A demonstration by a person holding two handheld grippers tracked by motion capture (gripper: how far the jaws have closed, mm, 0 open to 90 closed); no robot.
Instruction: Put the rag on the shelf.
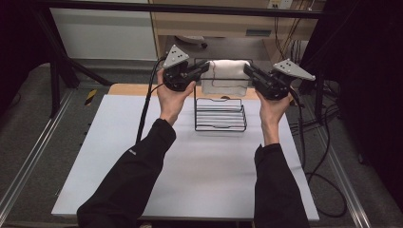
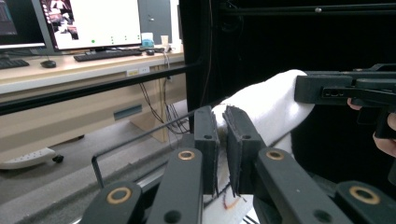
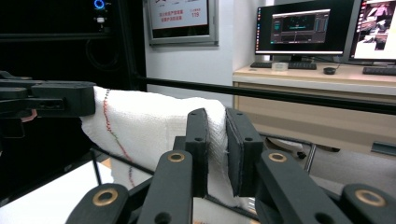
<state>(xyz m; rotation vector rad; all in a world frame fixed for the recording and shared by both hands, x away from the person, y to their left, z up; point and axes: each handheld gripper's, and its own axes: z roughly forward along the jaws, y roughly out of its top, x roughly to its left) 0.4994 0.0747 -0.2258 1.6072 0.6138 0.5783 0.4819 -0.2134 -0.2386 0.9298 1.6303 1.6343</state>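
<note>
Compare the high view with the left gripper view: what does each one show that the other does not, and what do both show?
High view alone: the white table top, both black sleeves, and the black wire rack with its ribbed base.

Left gripper view alone: a desk with a monitor and keyboard, and the left hand-held gripper seen up close, its jaws shut on the cloth's edge.

Both: the white cloth draped over the rack's top bar, and the right hand-held gripper holding its other end.

White surface (image 1: 190, 175), wooden desk (image 3: 327, 74), monitors (image 3: 303, 25), keyboard (image 2: 107, 54), mouse (image 2: 48, 63), black cables on the floor (image 1: 323, 142)
</note>
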